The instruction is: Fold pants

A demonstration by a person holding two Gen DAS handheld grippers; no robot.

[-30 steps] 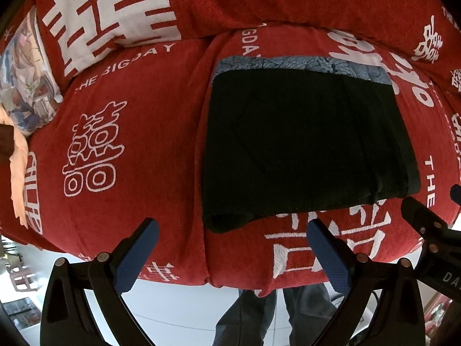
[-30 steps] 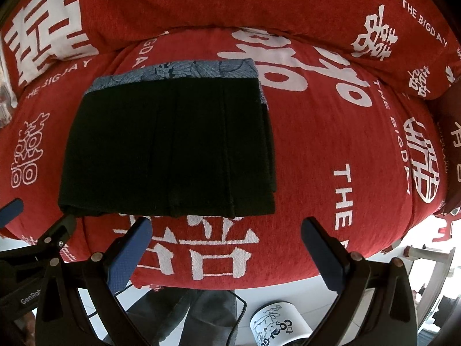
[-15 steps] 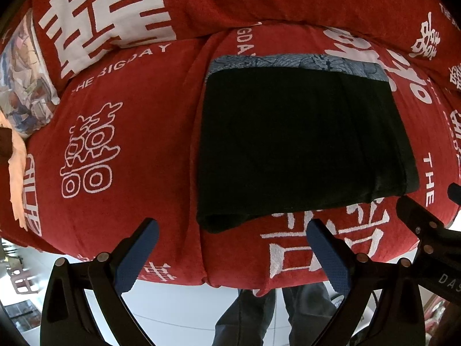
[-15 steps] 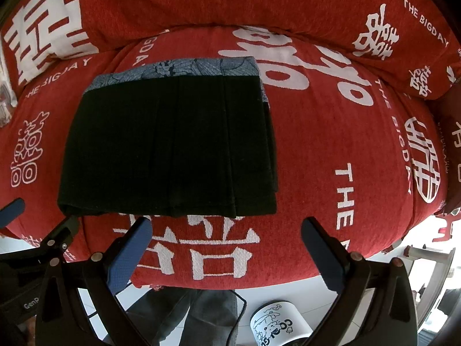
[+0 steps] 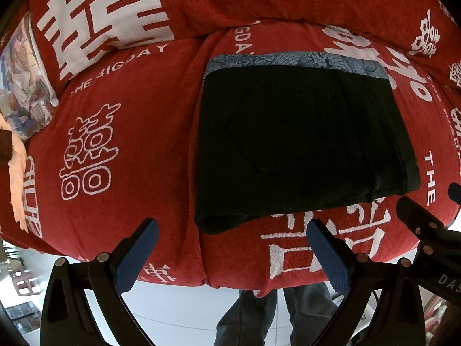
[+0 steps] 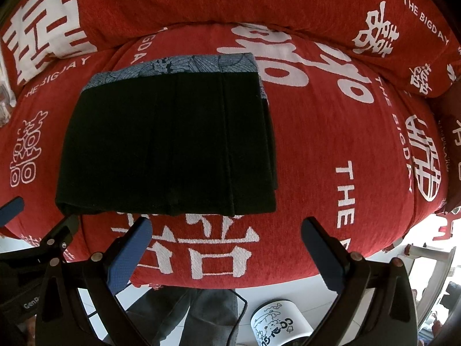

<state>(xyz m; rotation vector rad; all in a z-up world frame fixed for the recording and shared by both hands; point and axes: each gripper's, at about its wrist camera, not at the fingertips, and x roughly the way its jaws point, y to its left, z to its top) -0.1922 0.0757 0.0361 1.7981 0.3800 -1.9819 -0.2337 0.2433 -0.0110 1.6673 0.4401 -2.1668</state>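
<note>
- The pants (image 5: 302, 144) (image 6: 167, 144) lie folded into a compact black rectangle on the seat of a red sofa (image 5: 115, 144) (image 6: 345, 144), flat, with several layers stacked at the near and right edges.
- A blue-grey patterned band (image 5: 296, 60) (image 6: 184, 65) shows along the far edge of the folded pants, toward the backrest.
- The near edge of the pants sits just behind large white characters (image 5: 325, 236) (image 6: 196, 248) woven into the seat cover, close to the front edge of the cushion.
- The left gripper (image 5: 230, 248) hangs in front of the seat edge with its blue-padded fingers (image 5: 138, 253) spread wide, holding nothing and clear of the cloth.
- The right gripper (image 6: 224, 245) sits beside it, fingers (image 6: 129, 253) also spread wide and empty, just short of the pants' near edge.
- Each gripper shows at the side of the other's view: the right at the right edge of the left wrist view, the left at the left edge of the right wrist view.
- The sofa cover carries white double-happiness characters and the words "THE BIGDAY".
- A printed cushion (image 5: 23, 77) rests at the sofa's far left.
- Below the seat edge, the person's grey-trousered legs (image 5: 253, 317) (image 6: 184, 311) stand on a pale floor, near a white mug (image 6: 279, 325) with a black drawing.
</note>
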